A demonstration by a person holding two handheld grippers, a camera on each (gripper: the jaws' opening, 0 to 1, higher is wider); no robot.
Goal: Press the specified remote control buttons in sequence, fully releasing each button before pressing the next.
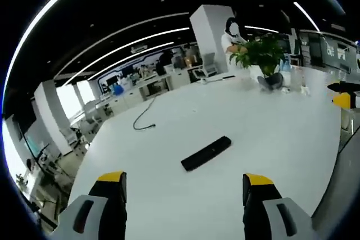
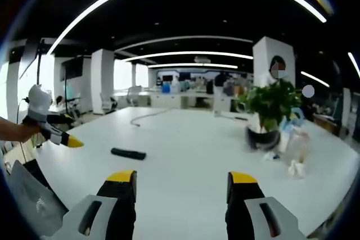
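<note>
A black remote control lies flat on the white table, a short way ahead of my left gripper, whose jaws stand wide apart with nothing between them. In the right gripper view the same remote lies further off to the left. My right gripper is open and empty above the table. The left gripper comes in from the left there, held by a person's hand, with its yellow tip toward the remote.
A potted plant stands at the table's right with a bottle and small items beside it. A black cable lies on the far side of the table. A person stands behind the plant. Desks and chairs lie beyond.
</note>
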